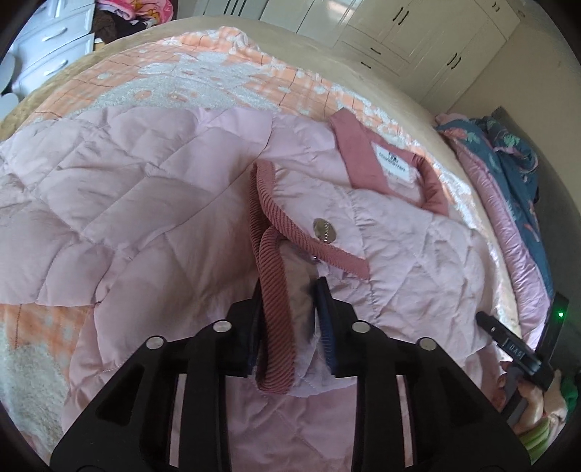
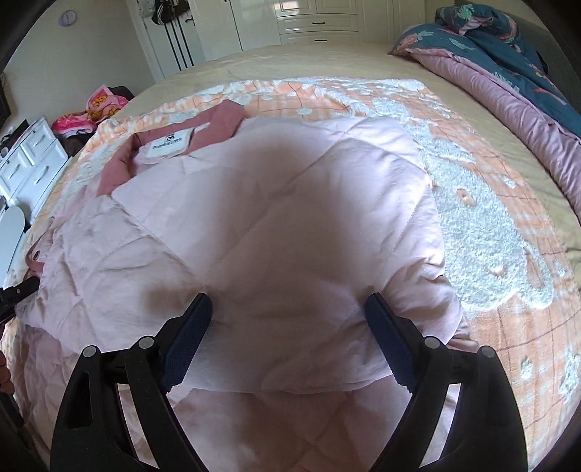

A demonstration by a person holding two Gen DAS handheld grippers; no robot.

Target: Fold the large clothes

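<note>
A pale pink quilted jacket (image 1: 145, 203) lies spread on the bed, with a dusty-red collar and white label (image 1: 394, 163) at the right and a metal snap (image 1: 322, 229). My left gripper (image 1: 290, 290) is shut on the jacket's ribbed red cuff (image 1: 274, 326) and the sleeve end. In the right wrist view the jacket (image 2: 276, 225) has a sleeve folded over its body, and the collar label (image 2: 169, 143) lies at the upper left. My right gripper (image 2: 288, 308) is open, its fingers astride the folded sleeve. The right gripper also shows in the left wrist view (image 1: 508, 341) at the far right.
An orange and white fleece blanket (image 2: 483, 225) covers the beige bed (image 2: 308, 58). A rolled blue floral and pink duvet (image 2: 508, 72) lies along one side. White drawers (image 2: 29, 159) and wardrobes (image 1: 399, 32) stand beyond the bed edges. Bright pink clothes (image 2: 94, 109) are piled off the corner.
</note>
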